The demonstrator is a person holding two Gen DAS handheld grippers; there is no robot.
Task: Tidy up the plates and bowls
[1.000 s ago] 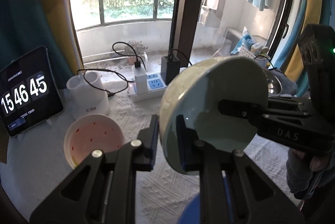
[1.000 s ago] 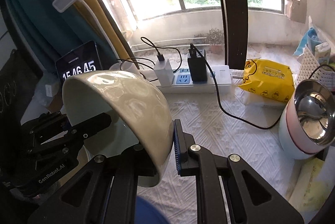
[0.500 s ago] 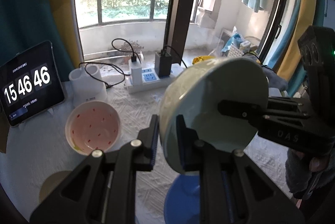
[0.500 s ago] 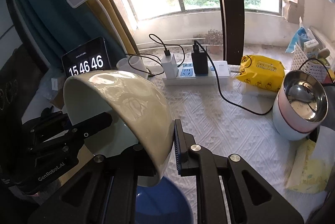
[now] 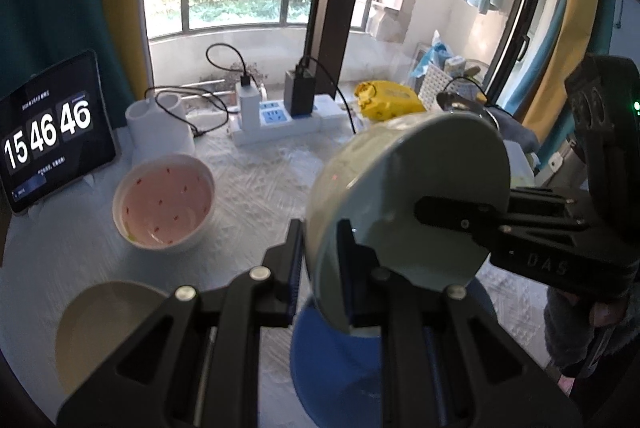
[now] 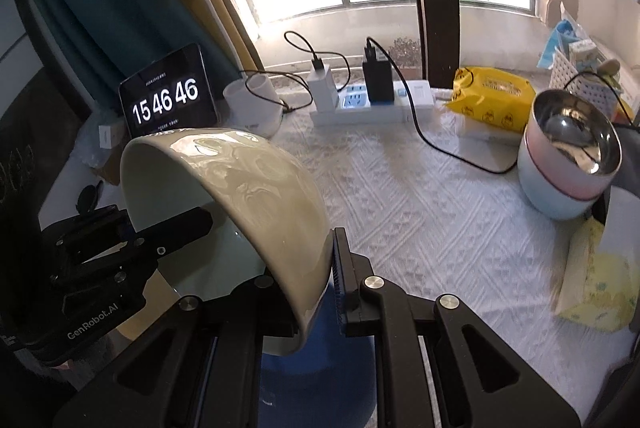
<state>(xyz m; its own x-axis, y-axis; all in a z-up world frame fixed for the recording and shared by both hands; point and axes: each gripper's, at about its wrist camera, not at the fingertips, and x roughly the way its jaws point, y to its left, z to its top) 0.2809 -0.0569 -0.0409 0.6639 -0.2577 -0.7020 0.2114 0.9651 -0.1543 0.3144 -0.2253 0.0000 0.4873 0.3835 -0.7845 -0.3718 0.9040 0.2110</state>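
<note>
Both grippers hold one pale green bowl [image 5: 416, 187], tilted on its side above the table. My left gripper [image 5: 320, 268] is shut on its rim, and my right gripper [image 6: 316, 292] is shut on the opposite rim; the bowl's outer wall [image 6: 248, 187] fills the right wrist view. A blue plate or bowl [image 5: 340, 368] lies on the table right below it and shows in the right wrist view [image 6: 320, 388] too. A white bowl with red specks [image 5: 164, 203] sits at left, a beige dish [image 5: 100, 332] nearer left.
A tablet clock [image 5: 48, 135] and a white cup [image 5: 160, 127] stand at the back left, a power strip [image 5: 280, 119] with cables at the back. A yellow packet [image 6: 492, 95] and a stacked steel-lined bowl [image 6: 568, 151] are at right. A yellow cloth [image 6: 596, 288] lies near the right edge.
Both grippers have risen and pulled back with the green bowl. The blue dish and the beige dish below have come into view. The grip has not changed.
</note>
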